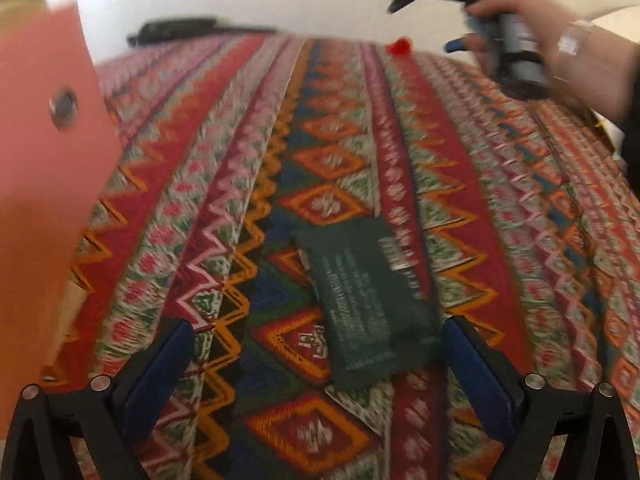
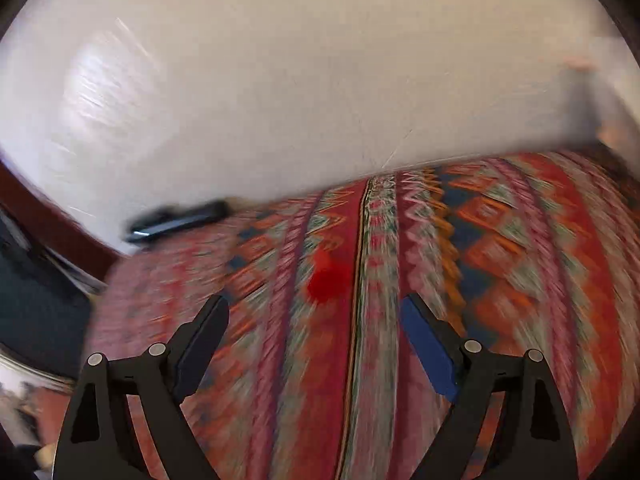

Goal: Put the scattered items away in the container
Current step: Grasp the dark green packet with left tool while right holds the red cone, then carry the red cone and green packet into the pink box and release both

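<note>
A dark green sachet (image 1: 360,300) with white print lies flat on the patterned cloth (image 1: 320,140). It sits just ahead of my left gripper (image 1: 318,344), whose blue pads stand wide apart on either side without touching it. A small red item (image 1: 400,46) rests near the cloth's far edge. In the right wrist view the same red item (image 2: 326,280) is a blur just ahead of my right gripper (image 2: 316,320), which is open and holds nothing. A salmon-orange container wall (image 1: 48,160) with a metal rivet rises at the left.
A long black object (image 1: 176,30) lies at the cloth's far edge by the white wall, and shows again as a black object (image 2: 176,220) in the right wrist view. A hand (image 1: 580,60) holds the right gripper's handle at the upper right. Both views are motion-blurred.
</note>
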Demonstrator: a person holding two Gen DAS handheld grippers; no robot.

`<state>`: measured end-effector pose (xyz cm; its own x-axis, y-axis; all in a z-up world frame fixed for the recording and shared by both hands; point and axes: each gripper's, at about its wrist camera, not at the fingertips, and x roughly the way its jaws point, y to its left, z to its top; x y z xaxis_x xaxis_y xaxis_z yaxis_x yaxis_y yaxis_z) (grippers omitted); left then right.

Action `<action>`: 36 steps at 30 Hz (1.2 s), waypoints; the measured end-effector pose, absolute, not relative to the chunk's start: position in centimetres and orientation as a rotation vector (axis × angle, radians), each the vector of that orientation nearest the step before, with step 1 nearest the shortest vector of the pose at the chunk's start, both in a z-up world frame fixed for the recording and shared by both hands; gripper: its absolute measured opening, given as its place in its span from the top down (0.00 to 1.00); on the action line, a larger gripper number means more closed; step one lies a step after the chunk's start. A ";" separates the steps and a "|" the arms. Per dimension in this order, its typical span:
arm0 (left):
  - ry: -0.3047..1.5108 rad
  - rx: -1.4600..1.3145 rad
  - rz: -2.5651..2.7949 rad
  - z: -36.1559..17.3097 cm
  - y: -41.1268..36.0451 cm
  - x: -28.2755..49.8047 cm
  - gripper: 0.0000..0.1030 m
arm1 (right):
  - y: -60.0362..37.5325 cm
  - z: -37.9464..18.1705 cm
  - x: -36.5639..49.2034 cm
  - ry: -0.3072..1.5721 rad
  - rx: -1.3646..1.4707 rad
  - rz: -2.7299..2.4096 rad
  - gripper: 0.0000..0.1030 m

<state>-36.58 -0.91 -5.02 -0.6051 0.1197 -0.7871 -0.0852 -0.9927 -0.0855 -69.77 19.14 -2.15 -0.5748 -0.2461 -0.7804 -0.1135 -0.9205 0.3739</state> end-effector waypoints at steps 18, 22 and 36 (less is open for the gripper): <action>-0.077 -1.313 2.506 -4.4 2.0 -38.1 0.56 | 21.7 7.7 -37.6 -0.425 1.071 -2.559 0.61; -0.206 -1.297 2.453 -3.3 0.7 -34.0 0.56 | 24.1 8.8 -28.5 -0.495 1.017 -2.599 0.61; -0.126 -1.003 2.590 11.7 -6.0 -19.8 0.55 | 15.7 13.5 -15.4 -0.420 0.990 -2.539 0.61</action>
<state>-19.81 -6.04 11.69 -0.6835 0.3610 -0.6344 -0.2979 -0.9314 -0.2090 -15.39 15.74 13.50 -0.6786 -0.4510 -0.5798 0.2400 -0.8821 0.4052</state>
